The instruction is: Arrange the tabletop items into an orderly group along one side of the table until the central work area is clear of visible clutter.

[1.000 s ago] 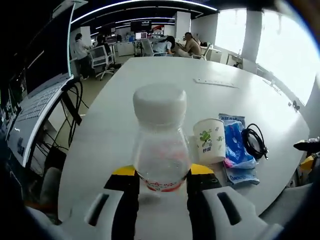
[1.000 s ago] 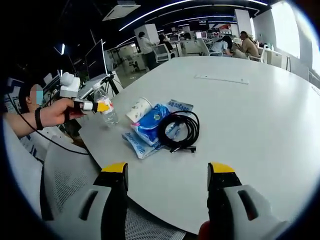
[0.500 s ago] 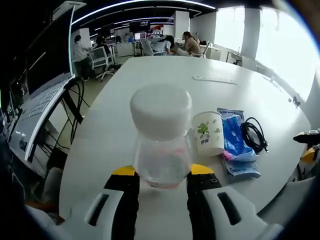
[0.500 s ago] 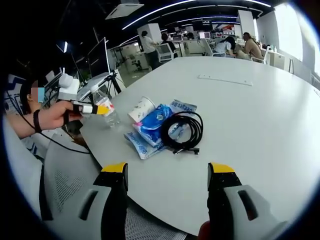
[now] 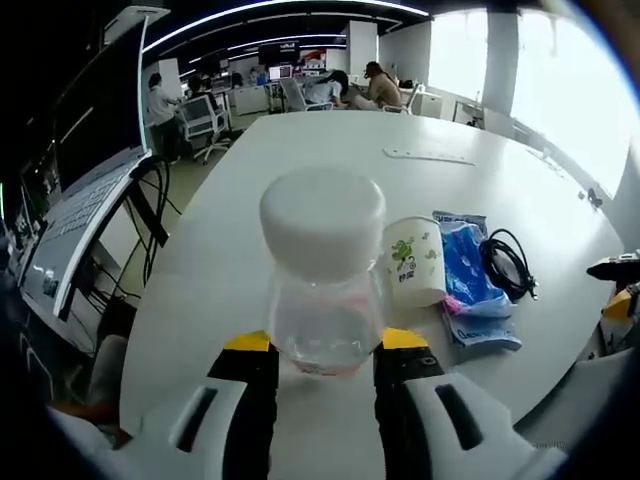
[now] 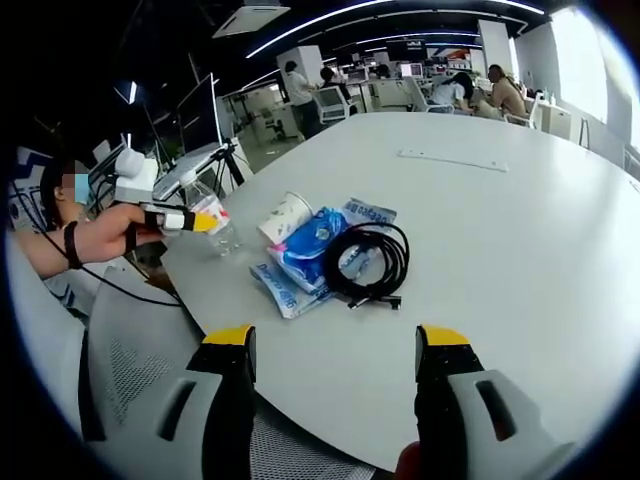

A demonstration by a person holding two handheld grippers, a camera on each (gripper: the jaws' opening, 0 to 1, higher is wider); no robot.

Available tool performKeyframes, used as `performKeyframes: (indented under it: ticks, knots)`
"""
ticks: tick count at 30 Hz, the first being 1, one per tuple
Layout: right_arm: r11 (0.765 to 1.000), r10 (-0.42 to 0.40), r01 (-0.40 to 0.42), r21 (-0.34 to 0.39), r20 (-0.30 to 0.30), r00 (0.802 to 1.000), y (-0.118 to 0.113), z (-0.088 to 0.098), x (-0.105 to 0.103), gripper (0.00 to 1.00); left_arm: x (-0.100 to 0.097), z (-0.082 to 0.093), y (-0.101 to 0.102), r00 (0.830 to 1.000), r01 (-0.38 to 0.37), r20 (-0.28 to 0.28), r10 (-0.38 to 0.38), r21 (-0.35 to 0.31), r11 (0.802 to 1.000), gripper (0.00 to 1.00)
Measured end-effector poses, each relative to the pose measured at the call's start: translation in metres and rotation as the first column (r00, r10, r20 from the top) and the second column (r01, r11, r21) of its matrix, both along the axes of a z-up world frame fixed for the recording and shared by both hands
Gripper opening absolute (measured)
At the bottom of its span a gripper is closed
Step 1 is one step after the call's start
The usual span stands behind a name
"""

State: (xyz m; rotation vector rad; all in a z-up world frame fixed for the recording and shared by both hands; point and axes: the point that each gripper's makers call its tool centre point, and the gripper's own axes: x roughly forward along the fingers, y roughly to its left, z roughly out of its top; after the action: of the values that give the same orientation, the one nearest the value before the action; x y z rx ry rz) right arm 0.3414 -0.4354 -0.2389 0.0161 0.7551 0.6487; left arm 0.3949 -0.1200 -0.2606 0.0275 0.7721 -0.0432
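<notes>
Clear water bottle (image 5: 322, 270), white cap, clamped in left hand-held gripper (image 5: 325, 368) near the surface's (image 6: 500, 230) left edge. Right of it: paper cup (image 5: 416, 262), blue packets (image 5: 470, 290), black cable coil (image 5: 507, 275), clustered. Right hand-held gripper (image 6: 335, 345) spread wide, holding nothing.

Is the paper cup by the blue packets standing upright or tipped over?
Upright. In the left gripper view the paper cup stands on its base with its open rim on top, right beside the blue packets on the table.
</notes>
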Motion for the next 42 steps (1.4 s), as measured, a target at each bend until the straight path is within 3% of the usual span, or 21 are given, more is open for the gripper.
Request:
performKeyframes:
  ticks: [13, 15, 29, 38, 42]
  knots:
    - [1.0, 0.01, -0.01, 0.005, 0.0, 1.0, 0.003, -0.001, 0.0, 0.63, 0.0, 0.002, 0.0, 1.0, 0.011, 0.019, -0.01, -0.045, 0.999, 0.38]
    - [1.0, 0.011, -0.011, 0.001, 0.0, 1.0, 0.003, -0.001, 0.0, 0.63, 0.001, 0.003, -0.003, 0.999, 0.029, 0.034, -0.026, -0.085, 0.996, 0.41]
    - [1.0, 0.018, -0.018, -0.002, 0.003, 1.0, 0.004, 0.0, 0.003, 0.67, 0.002, 0.012, 0.003, 0.987, 0.144, 0.085, -0.138, -0.079, 0.986, 0.45]
    - [1.0, 0.02, -0.02, -0.011, -0.009, 1.0, 0.002, -0.002, 0.001, 0.68, 0.002, 0.012, 0.002, 0.973, 0.222, 0.08, -0.217, -0.06, 0.973, 0.45]
    - [0.999, 0.026, -0.027, -0.021, -0.016, 1.0, 0.001, -0.003, -0.001, 0.68, 0.002, 0.01, 0.0, 0.969, 0.243, 0.074, -0.237, -0.083, 0.967, 0.43]
